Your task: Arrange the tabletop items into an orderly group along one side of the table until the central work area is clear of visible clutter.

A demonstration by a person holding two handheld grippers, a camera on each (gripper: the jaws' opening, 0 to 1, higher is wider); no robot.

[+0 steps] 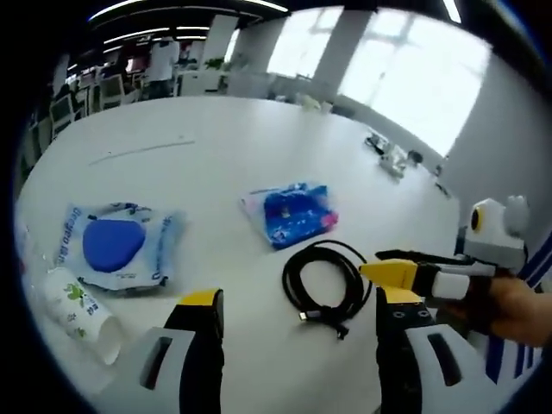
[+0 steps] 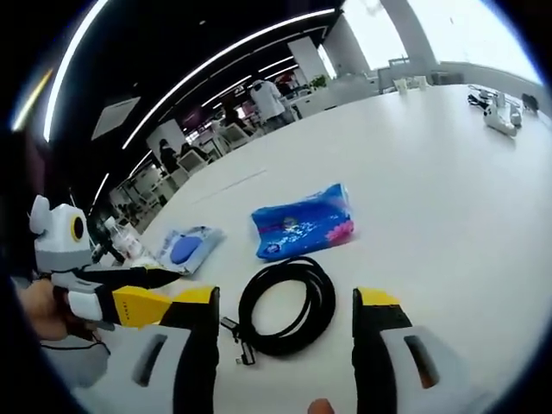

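**Both grippers hover over the coiled cable, jaws spread**

Here, in the left gripper view, the left gripper (image 1: 297, 315) hangs above a large white tabletop (image 1: 216, 147) with its two yellow-tipped black jaws spread wide and nothing between them. Just ahead of the jaws lies a coiled black cable with a plug end (image 1: 326, 287), flat on the table. Beyond it sits a bright blue plastic wipes pack with a pink corner (image 1: 291, 213), and off to the left a larger pale blue wipes pack with a dark blue oval lid (image 1: 115, 244). Near the left jaw, a white paper cup with a green print (image 1: 79, 314) lies on its side. The right gripper (image 1: 414, 274) comes in from the right edge, held in a person's hand (image 1: 517, 310), its yellow tip just beside the cable coil; whether it touches the cable I cannot tell. Small items rest far off near the table's window side, too small to identify.

In the right gripper view, the right gripper (image 2: 289, 332) also stands released, jaws apart and grasping nothing, with the cable coil (image 2: 287, 304) lying on the table between and just ahead of them. The bright blue pack (image 2: 304, 222) lies beyond the coil, apart from it, and the pale blue pack (image 2: 187, 247) further left. The left gripper (image 2: 159, 289) enters from the left, its jaws slightly parted, beside the coil.
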